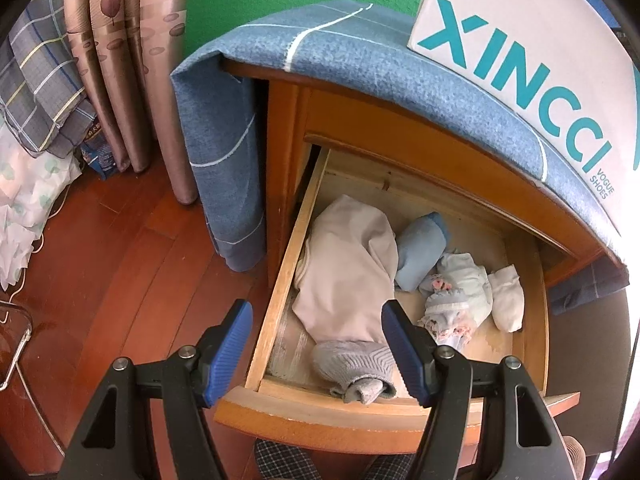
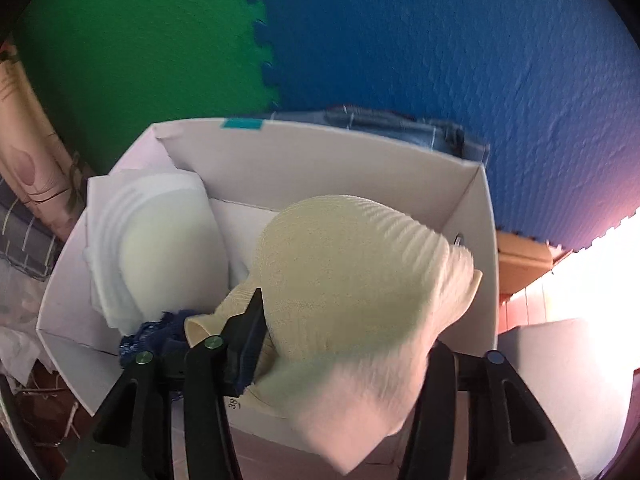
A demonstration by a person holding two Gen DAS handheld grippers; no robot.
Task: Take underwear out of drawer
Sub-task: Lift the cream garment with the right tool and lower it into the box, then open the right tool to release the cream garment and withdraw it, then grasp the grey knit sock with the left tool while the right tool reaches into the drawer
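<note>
Left hand-held gripper [image 1: 318,350] hangs spread wide over the open drawer [image 1: 276,280], nothing between its pads. Straight ahead and below lies the beige garment [image 1: 348,276], long axis running away from me toward the drawer's back; the frilly pale-blue underwear [image 1: 460,300] sits just right of my right pad, beside a blue roll [image 1: 420,252].

Over on the right wrist: right hand-held gripper [image 2: 340,344] pinches a cream ribbed piece [image 2: 360,280] above the white box [image 2: 320,168]. So the left is nearer the drawer, I reckon.

The drawer [image 1: 400,208] stands open from above, though the cabinet top [image 1: 400,128] overhangs its rear.
</note>
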